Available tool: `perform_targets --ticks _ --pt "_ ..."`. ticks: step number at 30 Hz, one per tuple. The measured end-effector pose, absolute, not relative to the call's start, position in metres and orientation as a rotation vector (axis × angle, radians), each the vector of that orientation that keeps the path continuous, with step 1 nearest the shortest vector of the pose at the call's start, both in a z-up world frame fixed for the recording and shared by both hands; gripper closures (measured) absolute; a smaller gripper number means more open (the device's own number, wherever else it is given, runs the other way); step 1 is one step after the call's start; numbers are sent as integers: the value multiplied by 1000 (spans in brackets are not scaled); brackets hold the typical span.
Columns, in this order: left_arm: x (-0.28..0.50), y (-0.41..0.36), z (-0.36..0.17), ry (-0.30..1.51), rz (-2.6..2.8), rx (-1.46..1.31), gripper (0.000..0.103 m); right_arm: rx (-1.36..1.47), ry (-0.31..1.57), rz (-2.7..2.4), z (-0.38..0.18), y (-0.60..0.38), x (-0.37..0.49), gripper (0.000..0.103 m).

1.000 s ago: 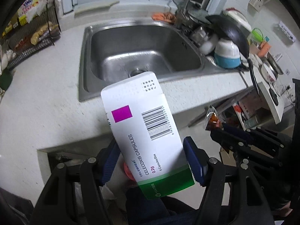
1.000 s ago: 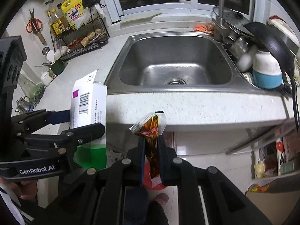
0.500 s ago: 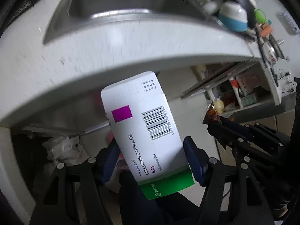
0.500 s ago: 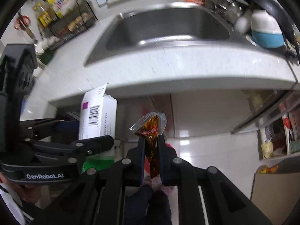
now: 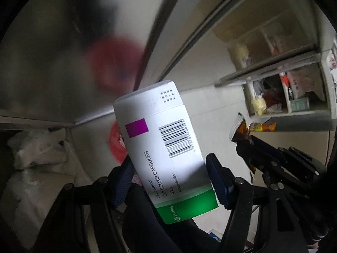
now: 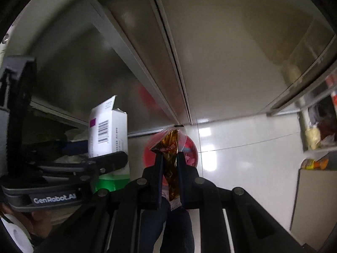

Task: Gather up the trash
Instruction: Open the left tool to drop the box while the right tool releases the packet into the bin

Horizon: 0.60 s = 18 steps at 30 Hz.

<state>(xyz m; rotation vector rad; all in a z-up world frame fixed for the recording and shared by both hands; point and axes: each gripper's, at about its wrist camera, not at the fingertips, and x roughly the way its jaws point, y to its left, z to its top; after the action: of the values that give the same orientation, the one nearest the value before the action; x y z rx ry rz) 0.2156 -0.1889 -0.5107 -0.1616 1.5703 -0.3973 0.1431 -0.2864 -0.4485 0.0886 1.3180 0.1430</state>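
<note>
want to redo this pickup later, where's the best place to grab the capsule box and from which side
Grip the capsule box across its two narrow side walls, near the green end, coming in from that closed end. The left tongs hold it so now: the far end has a loose open flap, which would fold under pressure.

A home kitchen: brushed-metal cabinet doors [image 6: 147, 67], glossy floor tiles [image 6: 248, 147], cluttered open shelves [image 5: 290, 97] of packaged goods.
</note>
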Motion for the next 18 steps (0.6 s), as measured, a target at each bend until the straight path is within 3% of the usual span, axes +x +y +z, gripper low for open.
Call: perform_targets --ticks 10,18 --pt "219 -216 -637 1655 -427 -133 37 114 1363 91 -560 -309 150 92" --pt "213 -217 -671 1669 -442 -112 36 128 1377 62 -582 -300 144 92"
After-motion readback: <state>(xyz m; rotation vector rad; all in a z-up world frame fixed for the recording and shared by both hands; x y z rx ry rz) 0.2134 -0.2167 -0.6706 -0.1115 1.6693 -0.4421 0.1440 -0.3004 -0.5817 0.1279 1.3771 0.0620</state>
